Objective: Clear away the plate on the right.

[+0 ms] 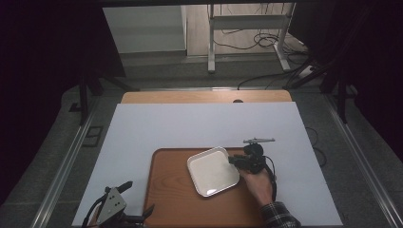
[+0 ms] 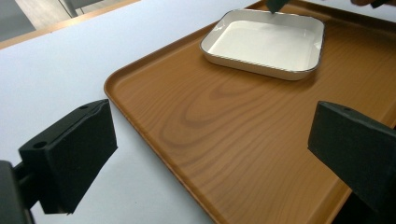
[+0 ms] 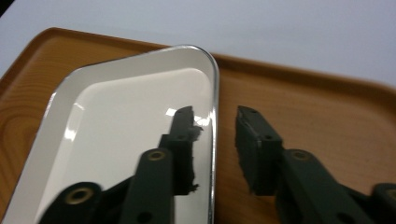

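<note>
At the near left corner of the desk (image 1: pixel 142 123), the left gripper (image 1: pixel 124 209) rests with its fingers (image 2: pixel 70 149) spread wide and nothing between them, pointing across the corner of the wooden tray (image 1: pixel 166 190). The tray lies flat on the white sheet covering the desk, and the one thing in it is a white dish (image 1: pixel 212 171), set toward its far right part and turned at an angle to the tray's edges. The dish is square with rounded corners, shallow, glossy white with a thin dark rim, and it has nothing in it. At the dish's right edge, the right gripper (image 1: pixel 234 160), held in a hand (image 1: pixel 259 183), straddles the rim: one finger (image 3: pixel 183 140) is inside the dish, the other outside over the tray. The fingers are released, with a gap to the rim on the outer side.
</note>
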`<state>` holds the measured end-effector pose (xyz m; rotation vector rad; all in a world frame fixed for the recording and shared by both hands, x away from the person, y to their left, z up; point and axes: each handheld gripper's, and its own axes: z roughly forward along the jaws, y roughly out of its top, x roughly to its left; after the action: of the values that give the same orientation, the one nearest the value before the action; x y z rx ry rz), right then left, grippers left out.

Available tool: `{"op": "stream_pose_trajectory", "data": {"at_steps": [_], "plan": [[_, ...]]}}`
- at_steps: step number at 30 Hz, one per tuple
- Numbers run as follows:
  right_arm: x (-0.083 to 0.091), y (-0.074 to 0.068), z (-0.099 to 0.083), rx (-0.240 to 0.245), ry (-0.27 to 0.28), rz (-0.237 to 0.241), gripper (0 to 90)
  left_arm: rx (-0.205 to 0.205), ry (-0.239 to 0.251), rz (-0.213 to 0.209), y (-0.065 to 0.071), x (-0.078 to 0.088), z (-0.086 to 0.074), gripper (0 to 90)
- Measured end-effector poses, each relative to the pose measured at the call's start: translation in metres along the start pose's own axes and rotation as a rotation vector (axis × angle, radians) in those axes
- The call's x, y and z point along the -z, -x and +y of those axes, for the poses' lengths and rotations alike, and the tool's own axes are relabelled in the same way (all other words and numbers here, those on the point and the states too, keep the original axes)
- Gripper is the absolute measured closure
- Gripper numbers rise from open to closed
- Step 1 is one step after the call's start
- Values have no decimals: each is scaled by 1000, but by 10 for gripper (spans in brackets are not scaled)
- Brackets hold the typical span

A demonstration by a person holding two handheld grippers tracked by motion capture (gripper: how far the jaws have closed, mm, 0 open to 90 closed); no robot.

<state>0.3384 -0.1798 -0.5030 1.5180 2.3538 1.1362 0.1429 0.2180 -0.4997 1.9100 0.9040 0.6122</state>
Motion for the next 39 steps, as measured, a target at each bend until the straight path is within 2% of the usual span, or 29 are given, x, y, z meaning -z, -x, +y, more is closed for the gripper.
{"op": "stream_pose_trajectory", "data": {"at_steps": [3, 6, 10, 13, 17, 21, 24, 28, 32, 37, 39], "plan": [[8, -6, 0, 56, 16, 12, 506, -1, -1, 0, 0, 0, 0, 8], [15, -14, -4, 116, 30, 49, 412, -2, -2, 0, 0, 0, 0, 8], [22, -25, -9, 179, 28, 91, 372, -3, -4, 1, 1, 0, 0, 8], [26, -34, -15, 226, 8, 119, 456, -3, -5, 2, 1, 0, 0, 8], [28, -46, -22, 273, -18, 138, 611, -7, -6, 2, 1, 0, 0, 8], [26, -58, -30, 320, -75, 180, 773, -5, -6, 1, 1, 0, 0, 8], [27, -68, -36, 356, -115, 207, 859, -8, -7, 2, 1, 0, 0, 8], [31, -76, -48, 409, -144, 203, 894, -14, -9, 2, 2, 0, 0, 8], [30, -77, -60, 416, -177, 204, 896, -16, -10, 1, 2, -1, 1, 9], [20, -74, -62, 444, -207, 173, 895, -23, -12, 1, 3, -1, 1, 9], [17, -72, -62, 436, -207, 174, 895, -27, -14, 0, 3, -2, 1, 9]]}}
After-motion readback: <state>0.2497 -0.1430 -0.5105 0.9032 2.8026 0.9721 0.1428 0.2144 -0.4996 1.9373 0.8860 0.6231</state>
